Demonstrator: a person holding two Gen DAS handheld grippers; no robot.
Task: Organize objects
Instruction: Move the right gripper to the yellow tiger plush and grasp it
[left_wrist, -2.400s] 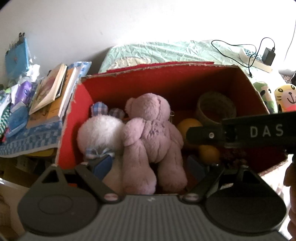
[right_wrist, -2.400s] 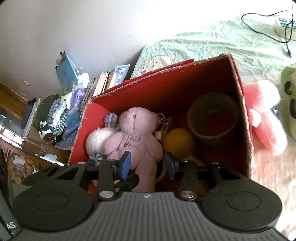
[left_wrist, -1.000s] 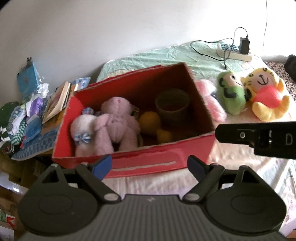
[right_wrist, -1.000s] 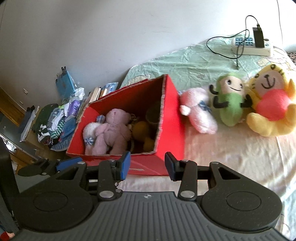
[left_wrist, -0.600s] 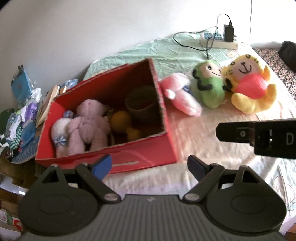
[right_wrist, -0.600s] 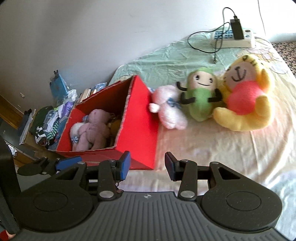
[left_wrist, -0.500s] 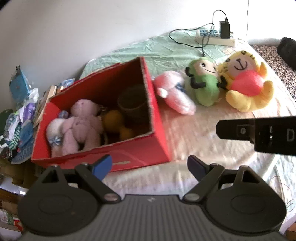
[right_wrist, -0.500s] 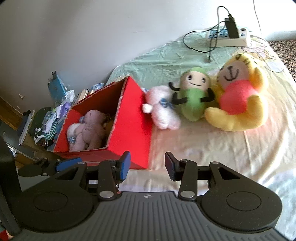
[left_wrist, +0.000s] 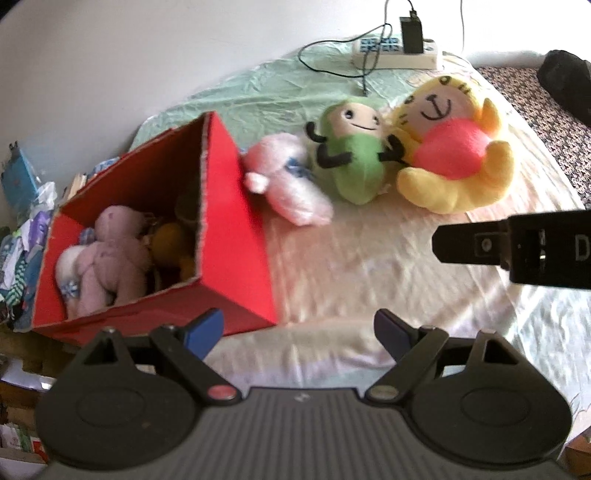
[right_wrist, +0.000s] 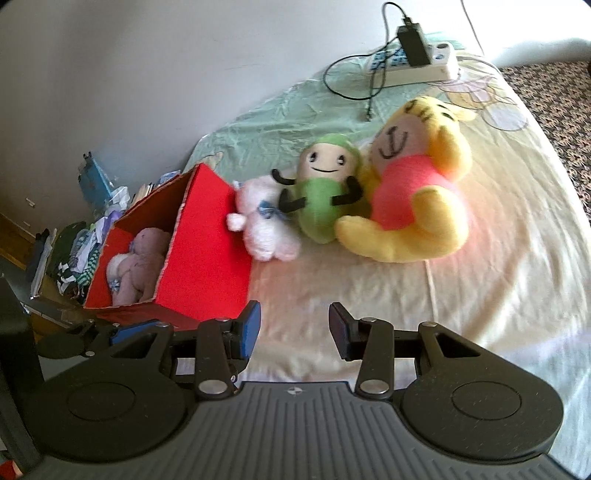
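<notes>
A red cardboard box (left_wrist: 236, 236) (right_wrist: 207, 266) stands on the bed at the left, holding a mauve teddy bear (left_wrist: 110, 251) (right_wrist: 142, 258), a white plush and orange round things. Right of the box lie a pink plush (left_wrist: 288, 184) (right_wrist: 262, 229), a green plush (left_wrist: 351, 162) (right_wrist: 321, 192) and a yellow tiger plush with a red belly (left_wrist: 454, 155) (right_wrist: 410, 195). My left gripper (left_wrist: 299, 328) hangs open and empty over the sheet in front of the box corner. My right gripper (right_wrist: 293, 328) is open and empty too, over bare sheet short of the plush toys.
A white power strip with a black charger and cable (left_wrist: 395, 55) (right_wrist: 413, 62) lies at the far edge of the bed by the wall. Books, clothes and bags (left_wrist: 22, 221) (right_wrist: 85, 236) are piled left of the box. A dark patterned cover (left_wrist: 546, 107) lies far right.
Both grippers have pulled out of the box and swung right and slightly down; the box has slid to the left of both views and the three plush toys have come nearer.
</notes>
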